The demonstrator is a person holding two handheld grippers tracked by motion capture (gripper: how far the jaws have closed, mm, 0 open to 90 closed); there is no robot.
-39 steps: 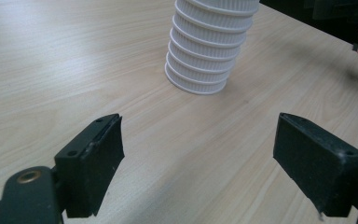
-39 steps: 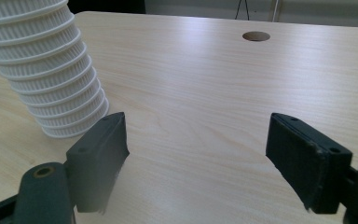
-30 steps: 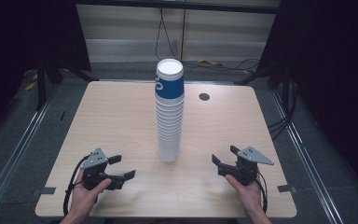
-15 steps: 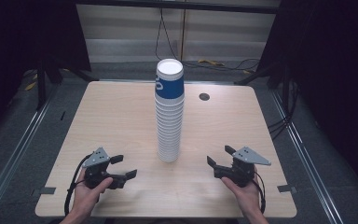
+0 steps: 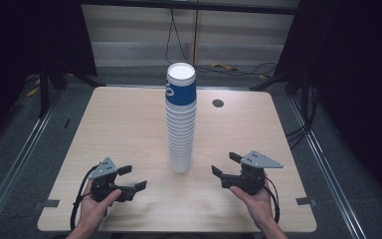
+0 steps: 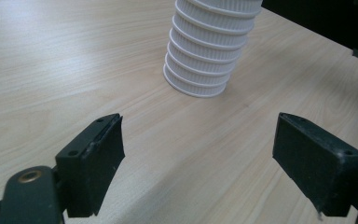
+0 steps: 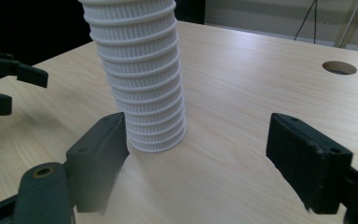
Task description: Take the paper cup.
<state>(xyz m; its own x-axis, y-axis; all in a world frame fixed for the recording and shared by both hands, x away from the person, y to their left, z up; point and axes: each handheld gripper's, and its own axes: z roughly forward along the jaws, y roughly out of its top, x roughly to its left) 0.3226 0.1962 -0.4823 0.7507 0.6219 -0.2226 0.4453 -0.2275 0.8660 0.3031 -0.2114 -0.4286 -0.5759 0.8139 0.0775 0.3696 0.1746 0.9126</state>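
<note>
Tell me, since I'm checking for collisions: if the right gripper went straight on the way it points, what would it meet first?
Probably the stack of cups. The right gripper points toward its base with open jaws, nothing between them, which have just been closing. Depth is unclear; it could brush past on the near side.

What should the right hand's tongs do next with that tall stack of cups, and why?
Probably ease the right tongs toward the cup stack. Their jaws have just been closing, with nothing between them, and they stand apart from the stack, as do the open left tongs.
</note>
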